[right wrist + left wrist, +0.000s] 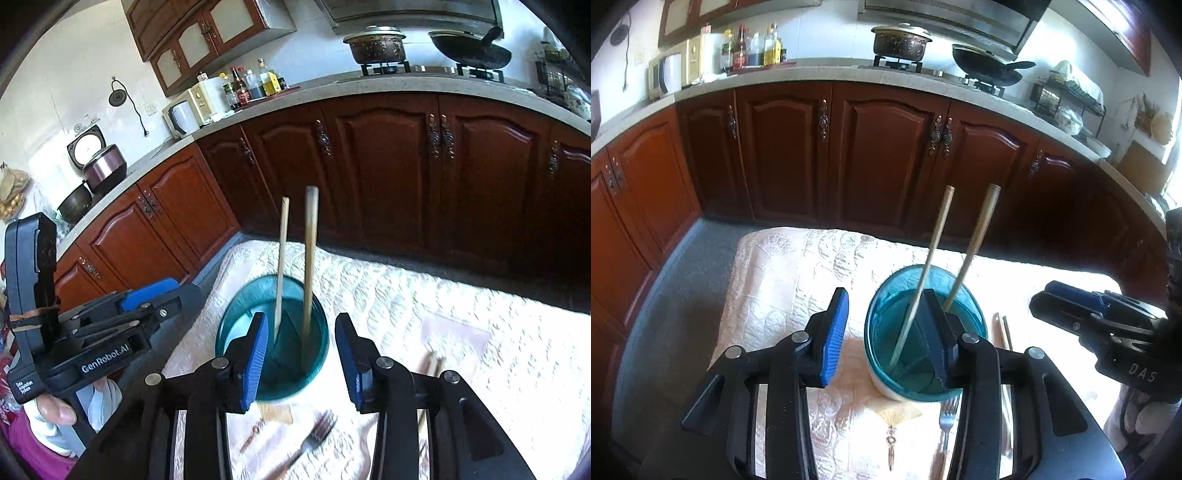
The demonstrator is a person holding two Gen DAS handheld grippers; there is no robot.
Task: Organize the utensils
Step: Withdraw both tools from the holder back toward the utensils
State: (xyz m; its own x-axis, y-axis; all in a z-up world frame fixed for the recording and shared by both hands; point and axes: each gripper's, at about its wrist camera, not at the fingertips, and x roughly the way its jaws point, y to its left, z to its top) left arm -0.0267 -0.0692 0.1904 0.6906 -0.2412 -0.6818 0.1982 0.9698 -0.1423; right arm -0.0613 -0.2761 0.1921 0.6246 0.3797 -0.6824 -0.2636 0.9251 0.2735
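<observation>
we are partway through the sorting, as far as these views let us judge: two wooden chopsticks (971, 245) stand upright and slightly leaning inside the teal cup (975, 314), which sits on the cream embroidered tablecloth (783, 280) near the middle of the table, so that pair looks put away. our left gripper (886, 332) hangs just over the near rim of the cup with its jaws spread and nothing between the blue pads; one finger overlaps the cup's mouth in the left wrist view, though we cannot tell whether it touches the glass. our right gripper (301, 354) is likewise parted and empty, poised in front of the cup, its fingers straddling the cup's near side in its own view. what is left lies flat on the cloth: a metal fork (314, 435) just in front of the cup, a second pair of chopsticks (432, 363) to the right of it, blurred in the right wrist view, and what may be a small tasselled ornament (891, 441) beside the fork. we judge the fork and the loose chopsticks to be the remaining work, each needing a pinch and a drop into the cup.
</observation>
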